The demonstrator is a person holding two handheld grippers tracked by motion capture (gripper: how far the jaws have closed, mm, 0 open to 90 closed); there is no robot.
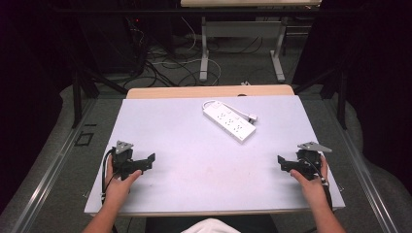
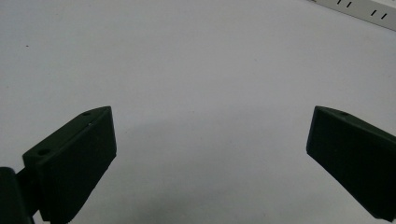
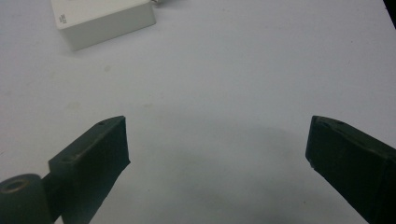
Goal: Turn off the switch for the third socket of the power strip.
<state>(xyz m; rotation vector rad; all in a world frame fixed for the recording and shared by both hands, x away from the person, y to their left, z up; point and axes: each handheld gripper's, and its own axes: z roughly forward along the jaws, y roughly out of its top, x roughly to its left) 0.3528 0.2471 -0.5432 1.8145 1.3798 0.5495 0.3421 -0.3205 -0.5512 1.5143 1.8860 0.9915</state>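
- Sitting at the left near edge of the table (image 1: 184, 145): left gripper (image 1: 151, 159), held in the left hand (image 1: 119, 182), jaws pointing toward the table's middle.
- Standing spread wide in the left gripper view (image 2: 212, 135), jaws holding nothing, bare white surface lying between them.
- Sitting at the right near edge: right gripper (image 1: 281, 161), gripped by the right hand (image 1: 311, 182), jaws pointing inward toward the left gripper.
- Gaping wide as well in the right gripper view (image 3: 217, 140), nothing pinched, bare table showing in the gap.
- Lying flat on the far half of the table, slightly right of centre: power strip (image 1: 229, 122), white, running diagonally from far left to near right.
- Curling round the strip's far end: its white cable (image 1: 209, 103), with the plug (image 1: 252, 117) resting just beside the strip's right side.
- Staying well apart from both grippers, touched by neither.
- Peeking in at the top right corner of the left gripper view: an edge of the strip (image 2: 359, 7), slots showing.
- Showing at the top left of the right gripper view: one end of the strip (image 3: 100, 18), a small printed mark on its top.
- Resting low over the table, both grippers; touching it or not, cannot tell.
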